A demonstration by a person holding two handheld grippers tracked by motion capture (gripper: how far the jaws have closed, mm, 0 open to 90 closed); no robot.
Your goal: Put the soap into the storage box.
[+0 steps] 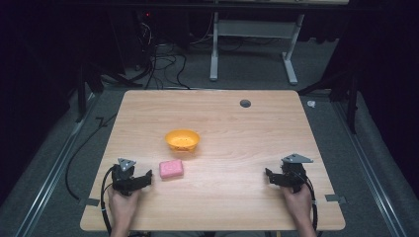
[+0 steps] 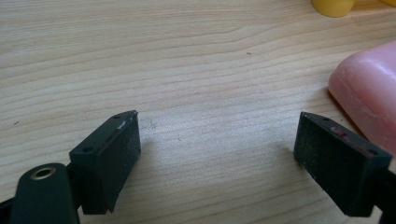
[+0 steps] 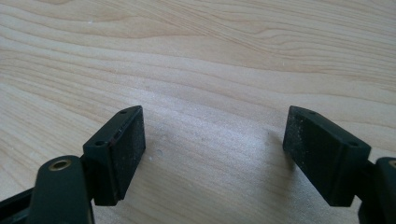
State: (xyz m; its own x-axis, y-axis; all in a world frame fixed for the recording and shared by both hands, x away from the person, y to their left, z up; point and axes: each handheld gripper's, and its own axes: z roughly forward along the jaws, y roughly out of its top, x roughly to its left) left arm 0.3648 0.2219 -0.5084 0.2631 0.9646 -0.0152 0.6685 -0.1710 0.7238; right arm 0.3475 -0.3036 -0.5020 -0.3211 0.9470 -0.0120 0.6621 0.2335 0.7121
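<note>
Item: wooden table (image 1: 237, 197), pale grain, with a small dark round hole near its far edge. On it, a pink sponge (image 1: 171, 169) lying flat, toward the person's left of centre, and a yellow bowl (image 1: 182, 140) standing upright just beyond it — near the sponge but apart from it, and holding nothing that can be made out from above. Left gripper (image 1: 143, 179): low at the near left of the table, jaws spread wide and gripping nothing, pointed toward the sponge and just beside it; in the left gripper view the sponge (image 2: 369, 88) sits off to the right, outside the gap between the jaws, close by the right-hand jaw, though whether it touches cannot be told, and the base of the bowl (image 2: 332, 6) shows at the top edge. Right gripper (image 1: 271, 177): low at the near right of the table, well apart from both sponge and bowl, jaws likewise spread wide with only bare wood between them in the right gripper view (image 3: 212, 140). Progress, as a judgement: the work in hand looks to be taking up the sponge with the left gripper, probably to carry it to the bowl, and it stands at the very start — nothing grasped, nothing lifted, the sponge flat on the table. Left to do: swing the left gripper so the sponge lies between the jaws, close on it, lift it, and set it down wherever it belongs. No part for the right gripper is apparent yet.
</note>
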